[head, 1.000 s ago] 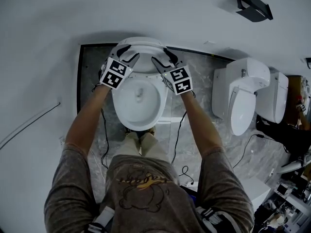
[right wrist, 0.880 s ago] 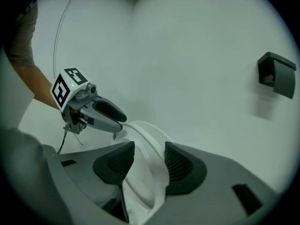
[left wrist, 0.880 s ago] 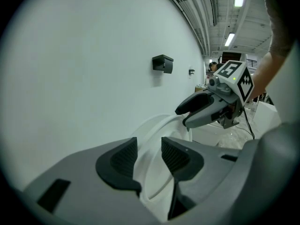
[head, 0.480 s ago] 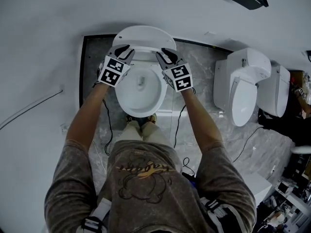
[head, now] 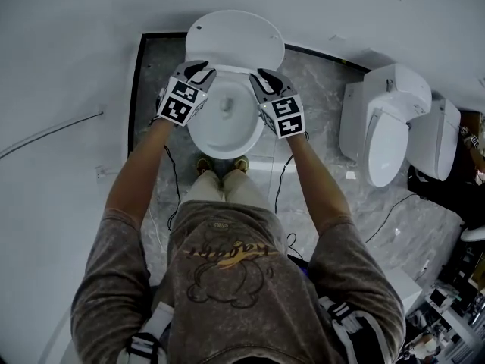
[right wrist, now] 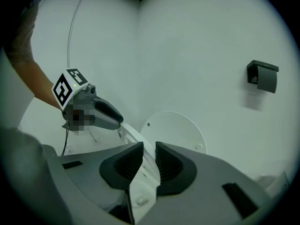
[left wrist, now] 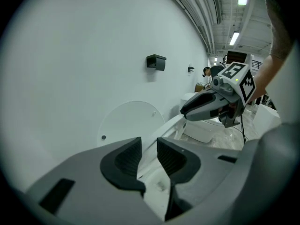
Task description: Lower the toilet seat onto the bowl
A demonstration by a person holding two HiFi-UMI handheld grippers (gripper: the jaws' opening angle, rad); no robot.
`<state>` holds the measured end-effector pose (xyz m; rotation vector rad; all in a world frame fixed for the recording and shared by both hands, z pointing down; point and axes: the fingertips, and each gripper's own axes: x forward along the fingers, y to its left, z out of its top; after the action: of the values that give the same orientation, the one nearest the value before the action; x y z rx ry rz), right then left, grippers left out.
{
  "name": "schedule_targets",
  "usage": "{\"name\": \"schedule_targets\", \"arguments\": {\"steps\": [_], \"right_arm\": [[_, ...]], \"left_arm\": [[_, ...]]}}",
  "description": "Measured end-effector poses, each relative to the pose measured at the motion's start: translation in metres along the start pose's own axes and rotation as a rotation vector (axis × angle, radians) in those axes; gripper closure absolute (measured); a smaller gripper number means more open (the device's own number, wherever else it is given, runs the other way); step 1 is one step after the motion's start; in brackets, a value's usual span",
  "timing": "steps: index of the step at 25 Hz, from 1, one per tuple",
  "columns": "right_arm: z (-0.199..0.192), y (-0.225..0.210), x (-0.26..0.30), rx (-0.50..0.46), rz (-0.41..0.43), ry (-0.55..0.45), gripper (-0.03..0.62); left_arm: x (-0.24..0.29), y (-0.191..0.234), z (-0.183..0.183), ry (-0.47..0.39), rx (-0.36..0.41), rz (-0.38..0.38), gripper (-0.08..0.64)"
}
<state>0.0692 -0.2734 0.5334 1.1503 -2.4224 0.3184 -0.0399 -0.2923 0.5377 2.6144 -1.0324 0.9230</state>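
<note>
The white toilet seat [head: 233, 71] is tipped forward off the raised round lid [head: 235, 36], above the bowl [head: 227, 146]. My left gripper [head: 201, 71] grips the seat's left side, and my right gripper [head: 262, 76] its right side. In the left gripper view the seat rim [left wrist: 169, 123] runs between the pads of the left gripper [left wrist: 149, 153], whose jaws are opening slightly; the right gripper [left wrist: 187, 111] shows farther along. In the right gripper view the right gripper [right wrist: 149, 159] is closing, pads pressed on the seat edge [right wrist: 136, 136]. The lid [right wrist: 176, 128] stands against the wall.
Two more white toilets [head: 383, 135] stand to the right on the grey marble floor [head: 318, 97]. A black holder [right wrist: 263, 76] is fixed to the wall. Cables [head: 170, 196] trail on the floor by my feet [head: 220, 165]. Another person [head: 451, 192] is at the right edge.
Both grippers went from wide open beside the seat to closed on its two sides. The seat has come forward off the lid, which now shows in full behind it.
</note>
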Motion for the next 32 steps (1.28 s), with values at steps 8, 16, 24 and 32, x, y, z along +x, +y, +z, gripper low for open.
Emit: {"name": "schedule_targets", "arguments": {"steps": [8, 16, 24, 32], "right_arm": [[-0.025, 0.042, -0.020, 0.027, -0.041, 0.021, 0.495], [-0.073, 0.092, -0.043, 0.077, -0.053, 0.027, 0.495], [-0.120, 0.122, -0.056, 0.133, -0.014, 0.065, 0.513], [-0.191, 0.160, -0.062, 0.206, 0.074, 0.219, 0.534]], "left_arm": [[-0.029, -0.031, -0.035, -0.034, -0.015, -0.057, 0.456], [-0.050, -0.073, -0.087, -0.040, -0.072, -0.074, 0.460], [-0.059, -0.104, -0.134, 0.051, -0.130, -0.098, 0.484], [-0.060, -0.142, -0.205, 0.194, -0.209, -0.175, 0.516]]}}
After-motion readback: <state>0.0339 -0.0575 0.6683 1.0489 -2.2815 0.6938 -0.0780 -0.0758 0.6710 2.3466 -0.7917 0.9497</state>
